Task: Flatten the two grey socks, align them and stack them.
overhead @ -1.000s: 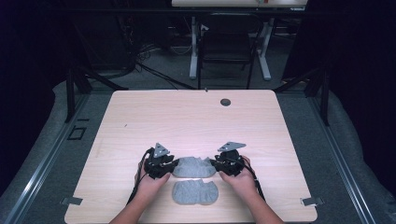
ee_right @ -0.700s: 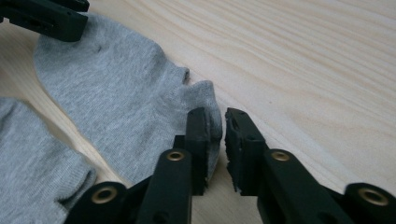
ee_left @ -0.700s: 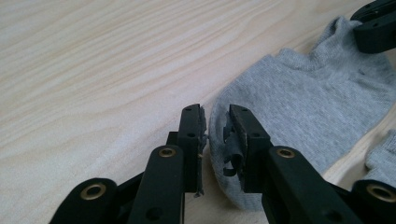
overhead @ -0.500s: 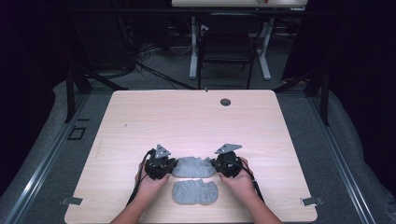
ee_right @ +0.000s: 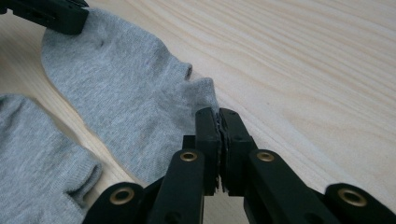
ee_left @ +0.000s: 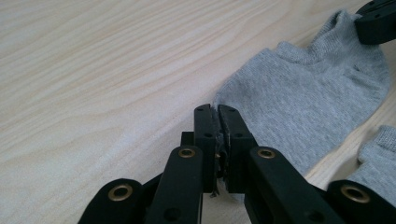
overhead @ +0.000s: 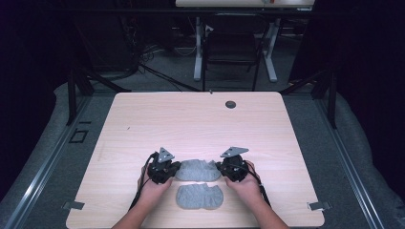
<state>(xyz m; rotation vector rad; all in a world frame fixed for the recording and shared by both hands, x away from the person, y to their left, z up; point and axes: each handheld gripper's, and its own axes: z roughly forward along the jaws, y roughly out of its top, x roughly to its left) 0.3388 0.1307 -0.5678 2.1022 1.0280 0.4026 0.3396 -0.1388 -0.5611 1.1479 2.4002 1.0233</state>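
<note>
I am holding the far soft grey ankle sock (overhead: 197, 170) at both ends on the pale wooden counter (overhead: 200, 121). My left tool (ee_left: 217, 114) is pinched shut on one end, my right tool (ee_right: 218, 116) on the other. The second grey sock (overhead: 199, 196) lies just beside it, nearer me. Next, I think, I lift it and lay it on its twin, keeping both ends level.

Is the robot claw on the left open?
No, the left gripper has its jaws shut tight on the edge of the far grey sock.
</note>
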